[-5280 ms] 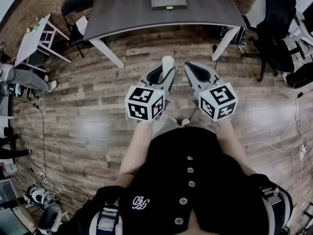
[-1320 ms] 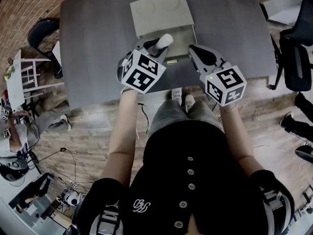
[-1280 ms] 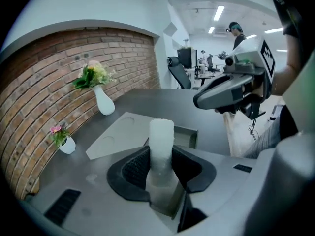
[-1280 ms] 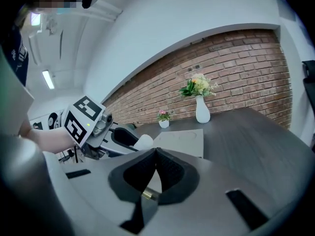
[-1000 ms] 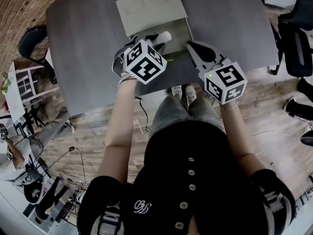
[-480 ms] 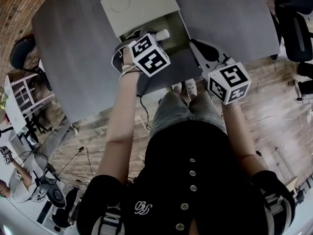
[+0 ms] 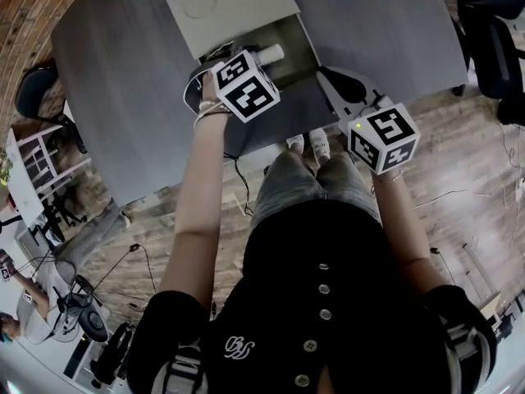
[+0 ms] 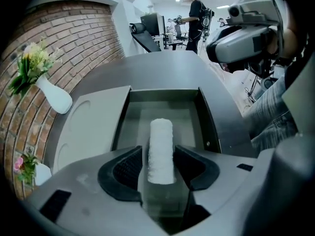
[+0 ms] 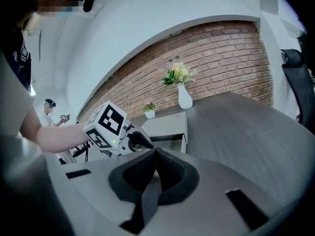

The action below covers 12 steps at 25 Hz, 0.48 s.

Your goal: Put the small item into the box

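A small white fuzzy roll [image 8: 161, 149] sticks out forward between the jaws of my left gripper [image 8: 160, 165], which is shut on it. In the head view the roll [image 7: 269, 54] hangs over the open tray of the grey-green box [image 7: 292, 46] on the dark table [image 7: 131, 80]. The box's inside [image 8: 162, 119] lies just below and ahead of the roll, and its flat lid [image 8: 91, 124] lies to the left. My right gripper [image 9: 153, 165] is shut with nothing in it; in the head view the right gripper [image 7: 338, 79] hovers at the table's near edge, right of the box.
A white vase with flowers [image 8: 51, 95] stands on the table left of the box. A second small vase with pink flowers [image 9: 149, 113] stands farther back. Black office chairs [image 7: 500, 31] are at the right, and white stools [image 7: 37, 167] at the left.
I have walked from the open floor up to the table. Over the last second the left gripper has carried the roll forward over the open box; the right gripper stays near the table edge.
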Tool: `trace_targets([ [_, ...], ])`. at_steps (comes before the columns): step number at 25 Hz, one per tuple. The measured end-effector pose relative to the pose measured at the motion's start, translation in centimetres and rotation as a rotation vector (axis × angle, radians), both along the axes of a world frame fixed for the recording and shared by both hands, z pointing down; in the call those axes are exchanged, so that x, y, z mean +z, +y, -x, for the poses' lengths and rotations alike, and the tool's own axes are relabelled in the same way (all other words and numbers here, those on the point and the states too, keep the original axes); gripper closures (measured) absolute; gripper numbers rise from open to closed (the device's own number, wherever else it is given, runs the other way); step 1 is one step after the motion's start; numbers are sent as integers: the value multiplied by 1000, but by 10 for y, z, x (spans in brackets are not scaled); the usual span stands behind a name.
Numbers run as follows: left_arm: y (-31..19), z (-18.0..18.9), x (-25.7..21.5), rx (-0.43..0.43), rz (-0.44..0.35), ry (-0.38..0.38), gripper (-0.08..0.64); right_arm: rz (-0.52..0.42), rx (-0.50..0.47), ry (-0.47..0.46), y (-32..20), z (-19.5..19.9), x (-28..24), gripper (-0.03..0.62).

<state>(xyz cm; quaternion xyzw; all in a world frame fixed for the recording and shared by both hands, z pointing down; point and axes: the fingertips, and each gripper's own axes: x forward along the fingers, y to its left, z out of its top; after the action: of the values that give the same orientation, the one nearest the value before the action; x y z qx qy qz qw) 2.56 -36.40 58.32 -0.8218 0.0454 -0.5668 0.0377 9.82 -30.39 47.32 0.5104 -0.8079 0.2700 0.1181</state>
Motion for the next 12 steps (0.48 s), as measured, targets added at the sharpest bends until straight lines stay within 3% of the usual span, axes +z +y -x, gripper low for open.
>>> trace_targets([
  [6, 8, -6, -25, 17, -32, 79, 356, -10, -29, 26, 5, 7, -3, 591],
  [12, 12, -14, -83, -95, -83, 274, 356, -66, -81, 58, 4, 9, -24, 591],
])
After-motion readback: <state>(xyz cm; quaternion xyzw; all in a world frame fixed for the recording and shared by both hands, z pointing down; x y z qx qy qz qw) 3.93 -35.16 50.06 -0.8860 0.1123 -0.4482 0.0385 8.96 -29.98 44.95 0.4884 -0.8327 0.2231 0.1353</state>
